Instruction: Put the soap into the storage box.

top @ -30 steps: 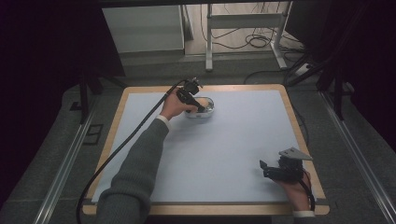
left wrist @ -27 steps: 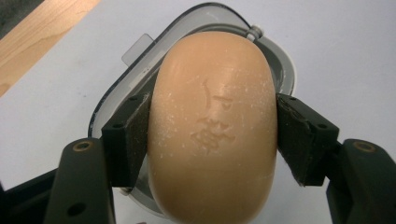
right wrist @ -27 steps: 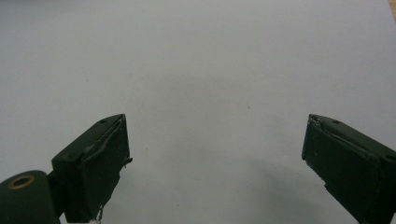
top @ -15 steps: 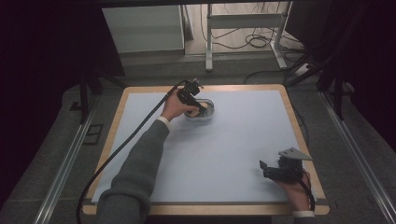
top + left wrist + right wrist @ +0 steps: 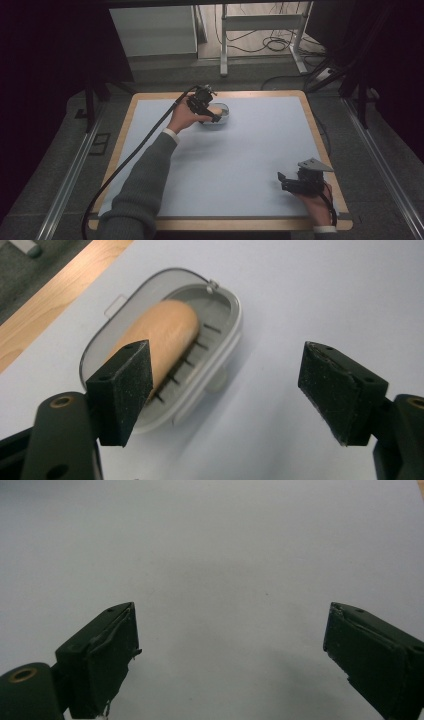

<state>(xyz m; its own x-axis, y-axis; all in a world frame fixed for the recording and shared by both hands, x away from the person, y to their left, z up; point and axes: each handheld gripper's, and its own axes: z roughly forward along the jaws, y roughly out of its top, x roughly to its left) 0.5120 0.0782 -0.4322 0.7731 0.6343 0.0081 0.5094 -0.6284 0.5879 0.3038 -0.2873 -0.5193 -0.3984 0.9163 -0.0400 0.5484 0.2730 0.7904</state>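
A tan, sausage-shaped piece (image 5: 165,337) lies in a small grey oval container (image 5: 222,347) with a slotted floor, near the table's far edge (image 5: 220,117). My left gripper (image 5: 225,385) hangs just above and beside it. Its jaws have just been opening, and nothing is between them. In the high view the left gripper (image 5: 212,114) reaches over the container from the left. My right gripper (image 5: 230,650) stands open over bare pale blue mat, near the front right corner (image 5: 287,181).
A pale blue mat (image 5: 250,160) covers the wooden table (image 5: 125,125). A black cable (image 5: 125,165) trails from the left gripper off the table's left front. Beyond the far edge stand a white cabinet (image 5: 152,30) and a metal frame (image 5: 260,25) with cables on the floor.
The left gripper has lifted slightly off the container and its jaws have spread, leaving the tan piece inside. The right hand has kept still.
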